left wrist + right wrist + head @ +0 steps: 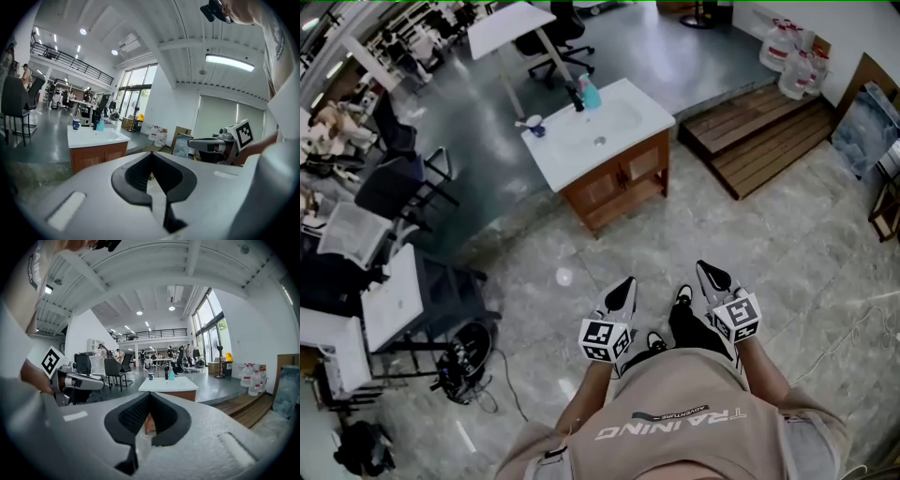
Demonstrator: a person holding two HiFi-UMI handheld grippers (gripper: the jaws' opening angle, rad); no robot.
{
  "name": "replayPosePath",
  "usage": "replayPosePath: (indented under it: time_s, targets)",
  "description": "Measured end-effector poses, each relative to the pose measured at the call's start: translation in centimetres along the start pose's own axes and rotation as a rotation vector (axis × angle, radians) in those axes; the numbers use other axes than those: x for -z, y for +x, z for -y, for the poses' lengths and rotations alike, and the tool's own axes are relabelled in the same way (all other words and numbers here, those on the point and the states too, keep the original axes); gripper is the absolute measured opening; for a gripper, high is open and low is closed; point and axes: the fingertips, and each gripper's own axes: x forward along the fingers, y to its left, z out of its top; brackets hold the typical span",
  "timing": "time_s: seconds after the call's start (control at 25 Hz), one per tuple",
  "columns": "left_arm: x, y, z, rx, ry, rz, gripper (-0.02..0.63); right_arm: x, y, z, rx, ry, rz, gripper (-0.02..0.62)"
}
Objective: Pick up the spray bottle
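Note:
A teal spray bottle [590, 92] stands at the back of a white sink top [581, 150] on a wooden cabinet, beside a black faucet [577, 97]; a blue cup [534, 125] sits at the top's left end. The cabinet is a few steps ahead of me. My left gripper [625, 285] and right gripper [710, 271] are held low in front of my body, side by side, both shut and empty. The left gripper view shows the bottle [100, 124] far off to the left. In the right gripper view the bottle [171, 375] is small, straight ahead above the shut jaws.
A low wooden platform [759, 136] lies right of the cabinet, with water jugs [792, 56] behind it. Desks, office chairs [394, 183] and a cart with cables [464, 361] stand along the left. A white table [511, 28] and a chair are beyond the sink.

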Motion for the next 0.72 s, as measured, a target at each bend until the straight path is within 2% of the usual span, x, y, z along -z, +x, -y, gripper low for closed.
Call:
replayPosePath:
  time_s: [0.2, 0.44, 0.72]
  targets:
    - [-0.6, 2.3, -0.4, -0.003, -0.005, -0.020, 0.014, 1.4, 2.4, 1.4, -0.023, 0.042, -0.042, 0.002]
    - [-2.8, 6.1, -3.0, -0.032, 0.015, -0.043, 0.014, -1.1, 7.5, 4.9, -0.056, 0.020, 0.007, 0.002]
    - [-6.7, 11.9, -5.5, -0.078, 0.042, -0.022, 0.014, -2.9, 12.7, 9.6, -0.116, 0.015, 0.033, 0.002]
